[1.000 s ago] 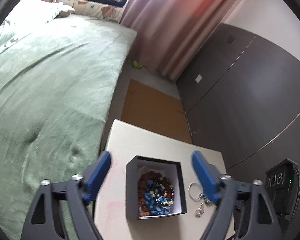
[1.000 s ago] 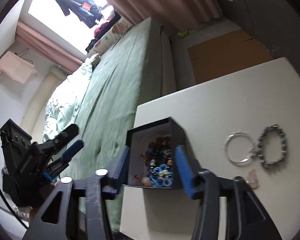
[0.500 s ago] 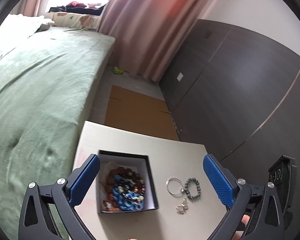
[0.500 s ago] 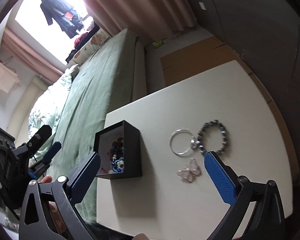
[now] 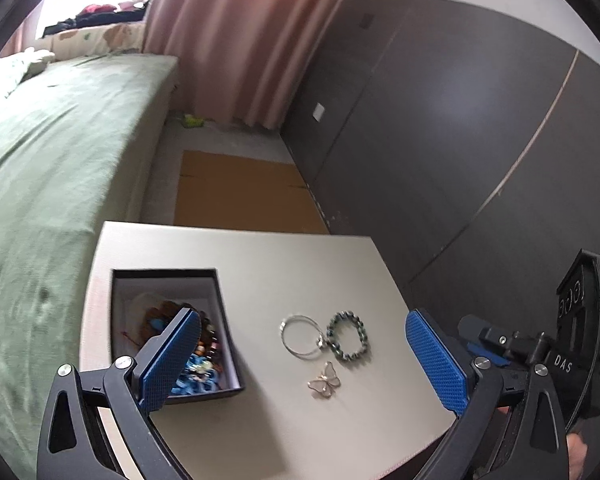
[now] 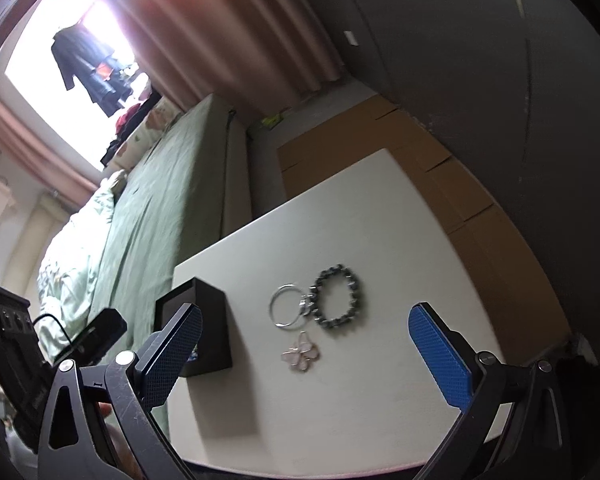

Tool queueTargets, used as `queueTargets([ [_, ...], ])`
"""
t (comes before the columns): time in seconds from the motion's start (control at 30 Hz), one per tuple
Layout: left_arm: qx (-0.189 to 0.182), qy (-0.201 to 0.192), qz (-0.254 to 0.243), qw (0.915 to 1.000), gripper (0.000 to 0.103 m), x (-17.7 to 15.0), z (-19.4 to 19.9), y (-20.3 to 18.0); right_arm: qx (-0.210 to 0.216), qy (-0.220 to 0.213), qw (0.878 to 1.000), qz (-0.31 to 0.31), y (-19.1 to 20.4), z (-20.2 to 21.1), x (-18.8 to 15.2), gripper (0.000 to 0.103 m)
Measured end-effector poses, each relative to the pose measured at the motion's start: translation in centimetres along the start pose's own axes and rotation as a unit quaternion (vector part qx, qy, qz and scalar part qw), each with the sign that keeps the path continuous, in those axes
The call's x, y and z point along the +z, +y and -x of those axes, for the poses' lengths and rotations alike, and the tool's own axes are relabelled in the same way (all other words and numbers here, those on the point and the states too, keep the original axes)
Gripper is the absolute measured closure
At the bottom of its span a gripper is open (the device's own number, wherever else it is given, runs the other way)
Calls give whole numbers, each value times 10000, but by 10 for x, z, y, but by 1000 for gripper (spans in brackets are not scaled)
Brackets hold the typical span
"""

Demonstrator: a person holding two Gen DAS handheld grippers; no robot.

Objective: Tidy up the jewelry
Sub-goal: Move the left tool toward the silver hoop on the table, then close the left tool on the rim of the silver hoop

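Lying on the bench point(image 5: 260, 264), the ring point(image 5: 299, 336), bracelet point(image 5: 348, 341) and butterfly point(image 5: 325, 381) sit right of the box point(image 5: 224, 320). Both the left gripper point(image 5: 300, 364) and right gripper point(image 6: 306, 354) have just spread their fingers wide, holding nothing.

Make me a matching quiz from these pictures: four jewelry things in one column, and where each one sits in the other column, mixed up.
Things:
1. butterfly charm
2. bead bracelet
3. silver ring
4. box

Places:
A. at the table's bed-side edge, holding mixed beads
B. between the box and the bead bracelet
C. farthest from the box, touching the silver ring
D. nearest the grippers, just below the ring and bracelet

Pairs: 1-D, 2-C, 3-B, 4-A
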State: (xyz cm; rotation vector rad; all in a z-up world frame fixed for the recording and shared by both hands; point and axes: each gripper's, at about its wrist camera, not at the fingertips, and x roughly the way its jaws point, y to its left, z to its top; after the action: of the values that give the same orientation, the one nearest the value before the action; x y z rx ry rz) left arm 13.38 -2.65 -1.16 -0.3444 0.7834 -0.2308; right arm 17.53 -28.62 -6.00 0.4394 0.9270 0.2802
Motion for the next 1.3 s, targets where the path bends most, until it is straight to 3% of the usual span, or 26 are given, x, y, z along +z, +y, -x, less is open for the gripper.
queueTargets([
  [0.17,-64,239,-223,9994,25,-5,-19,-12,-175,87,9994,-282,-25,0,0,1],
  [0.43,71,688,-485,9964,37,-13,-60,-28,-66,149,9984,-534,-42,-4,9,3],
  [0.77,405,1404,-869,9854,37,-19,-110,-31,100,151,9972,-725,-56,-6,27,3],
  [1.03,784,1973,-1595,9641,37,-17,-137,-43,54,137,9955,-941,-79,1,35,3],
  [1.3,1039,2439,-1659,9498,37,-23,-178,-40,-57,190,9942,-1060,-102,5,38,3],
])
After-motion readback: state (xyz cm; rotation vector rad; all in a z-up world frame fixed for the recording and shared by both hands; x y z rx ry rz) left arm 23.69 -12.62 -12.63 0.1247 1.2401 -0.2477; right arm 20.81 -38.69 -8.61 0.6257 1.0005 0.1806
